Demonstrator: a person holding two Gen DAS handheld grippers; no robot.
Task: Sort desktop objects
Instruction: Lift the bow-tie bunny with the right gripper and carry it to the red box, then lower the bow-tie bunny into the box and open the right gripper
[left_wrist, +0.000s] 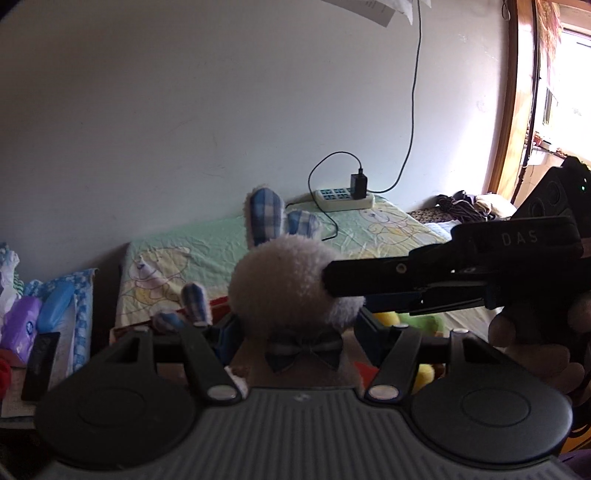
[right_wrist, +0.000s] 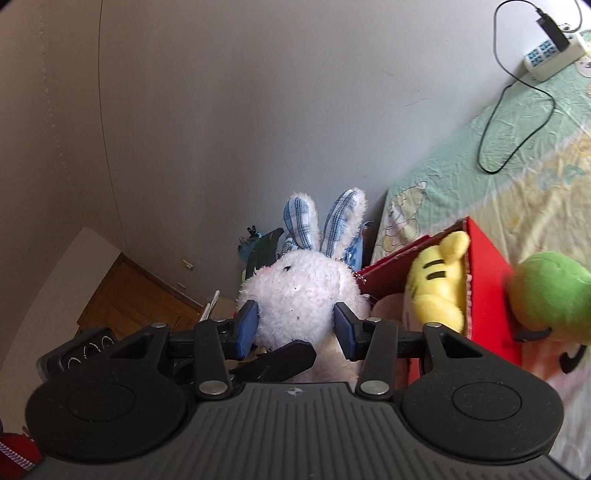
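A white plush bunny (left_wrist: 284, 280) with blue checked ears and a bow tie hangs in the air between both grippers. My left gripper (left_wrist: 299, 332) is shut on its body just below the bow tie. From the right, a finger (left_wrist: 369, 275) of the right gripper lies across the side of the bunny's head. In the right wrist view the bunny's head (right_wrist: 303, 291) sits between the blue pads (right_wrist: 247, 325) of my right gripper (right_wrist: 295, 328), which is shut on it. A finger (right_wrist: 284, 358) of the left gripper shows below the head.
A red box (right_wrist: 487, 280) holds a yellow plush (right_wrist: 439, 288), with a green plush (right_wrist: 550, 291) at its right side. A green cartoon-print cloth (left_wrist: 221, 240) covers the surface; a power strip (left_wrist: 343, 197) with a charger and cable lies at the wall. Packets (left_wrist: 55, 310) are piled left.
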